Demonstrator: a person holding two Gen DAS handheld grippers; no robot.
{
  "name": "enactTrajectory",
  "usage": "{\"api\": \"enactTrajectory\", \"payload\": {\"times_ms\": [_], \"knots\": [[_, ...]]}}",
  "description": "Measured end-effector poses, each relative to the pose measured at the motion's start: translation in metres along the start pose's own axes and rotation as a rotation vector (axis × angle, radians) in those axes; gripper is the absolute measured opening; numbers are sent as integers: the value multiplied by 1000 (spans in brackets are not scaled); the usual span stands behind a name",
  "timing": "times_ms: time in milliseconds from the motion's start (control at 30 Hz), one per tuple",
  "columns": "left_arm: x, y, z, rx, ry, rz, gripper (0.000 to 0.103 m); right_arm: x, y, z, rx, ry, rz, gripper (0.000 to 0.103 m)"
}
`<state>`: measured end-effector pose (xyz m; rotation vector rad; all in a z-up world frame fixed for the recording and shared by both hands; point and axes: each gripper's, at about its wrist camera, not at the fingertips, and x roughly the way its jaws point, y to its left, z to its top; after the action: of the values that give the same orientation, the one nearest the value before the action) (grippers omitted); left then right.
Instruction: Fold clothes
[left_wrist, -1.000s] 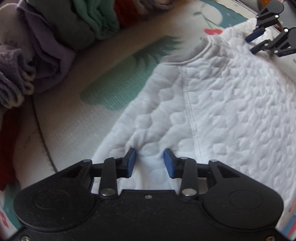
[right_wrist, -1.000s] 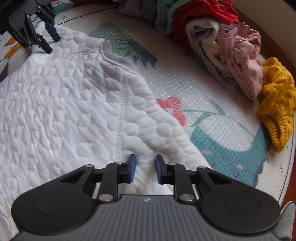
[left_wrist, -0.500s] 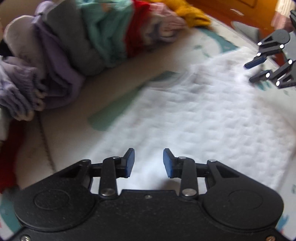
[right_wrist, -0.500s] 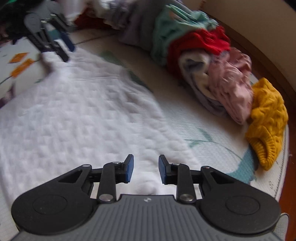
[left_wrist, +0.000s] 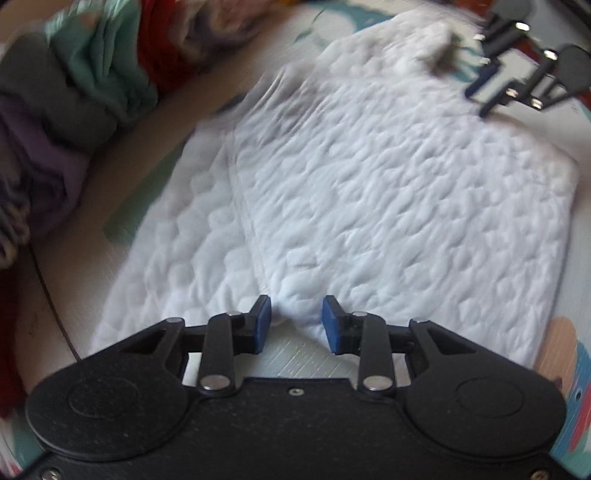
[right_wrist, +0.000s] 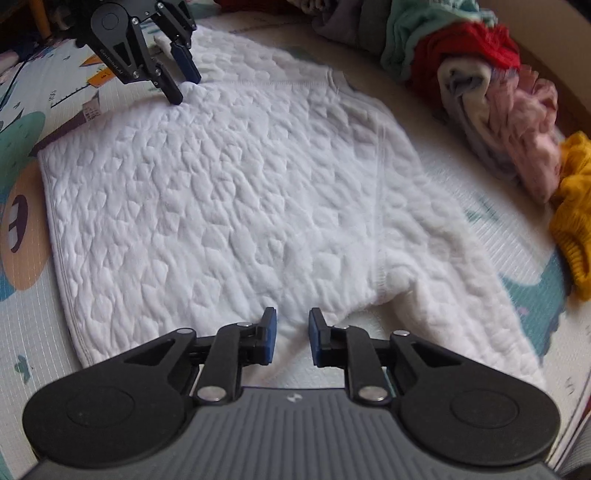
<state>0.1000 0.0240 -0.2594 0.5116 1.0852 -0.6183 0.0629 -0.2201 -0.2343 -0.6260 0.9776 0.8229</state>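
A white quilted sweatshirt (right_wrist: 236, 192) lies on a cartoon-printed pastel play mat (right_wrist: 22, 122); mustard-yellow knit (right_wrist: 572, 206), pink (right_wrist: 524, 147), red (right_wrist: 476, 44) and mint-green garments (left_wrist: 107, 59) are heaped alongside.

White sweater (right_wrist: 236, 192) shows puffy quilted cloth with stitched seams, lying on a matt, fine-ribbed printed foam mat (right_wrist: 491, 236), the yellow garment (right_wrist: 572, 221) is chunky knit, and the right gripper (right_wrist: 291, 332) is matt black plastic with shiny metal rivets.

Wrist views face each other, low, close; share white sweater (left_wrist: 388, 192).
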Motion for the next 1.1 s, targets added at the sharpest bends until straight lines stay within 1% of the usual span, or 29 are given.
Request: {"api": "enactTrajectory", "payload": {"times_ms": [67, 133, 167, 233, 267, 333, 400, 467, 500, 567, 633, 667, 700, 733, 767, 800, 833, 867, 900, 933, 1000, 1033, 1067, 1100], "knots": [[-13, -13, -2, 21, -39, -32, 30, -12, -1, -4, 20, -29, 9, 20], [-17, -32, -8, 42, -45, -78, 30, -21, 6, -8, 17, -49, 33, 20], [-18, -42, -11, 54, -43, -99, 30, -25, 12, -10, -5, -53, 43, 20], [-11, -62, -21, 84, -11, -124, 30, -28, 25, -17, -35, -47, 67, 20], [-6, -70, -26, 97, 10, -128, 30, -28, 31, -20, -44, -39, 80, 20], [4, -79, -34, 119, 49, -115, 29, -20, 39, -29, -61, 7, 96, 20], [8, -82, -34, 124, 48, -106, 30, -10, 47, -40, -86, 62, 103, 20], [9, -81, -32, 113, 56, -106, 31, -9, 50, -45, -94, 46, 96, 21], [8, -83, -33, 129, 54, -101, 31, -9, 50, -43, -94, 53, 98, 21], [1, -92, -34, 195, 37, -90, 30, -11, 50, -39, -102, 62, 96, 20], [-9, -105, -39, 223, -12, -148, 30, -19, 51, -38, -128, 37, 77, 20], [-9, -113, -44, 239, -11, -163, 30, -23, 53, -39, -141, 20, 73, 20], [-4, -120, -49, 255, 20, -151, 30, -26, 54, -41, -148, 14, 72, 20], [1, -126, -53, 261, 35, -141, 30, -23, 55, -44, -145, 31, 78, 20], [4, -124, -56, 240, 26, -145, 29, -19, 56, -47, -139, 55, 87, 21], [2, -116, -53, 212, 36, -182, 29, -17, 56, -49, -137, 49, 90, 21], [-3, -103, -48, 180, 46, -245, 30, -17, 56, -48, -149, 49, 97, 21], [-13, -87, -43, 145, 11, -274, 31, -18, 53, -45, -154, 50, 110, 20], [-22, -66, -41, 90, -37, -226, 30, -21, 48, -43, -139, 36, 119, 20], [-26, -39, -42, -17, -56, -141, 29, -25, 42, -41, -116, 10, 118, 20], [-35, 16, -47, -231, -86, 29, 29, -27, 35, -37, -96, -11, 91, 20], [-36, 43, -54, -329, -77, 109, 29, -27, 33, -34, -92, -19, 85, 21], [-36, 64, -62, -400, -66, 173, 30, -26, 33, -32, -88, -27, 90, 21], [-37, 81, -69, -449, -63, 226, 29, -24, 34, -30, -92, -21, 95, 21]]}}
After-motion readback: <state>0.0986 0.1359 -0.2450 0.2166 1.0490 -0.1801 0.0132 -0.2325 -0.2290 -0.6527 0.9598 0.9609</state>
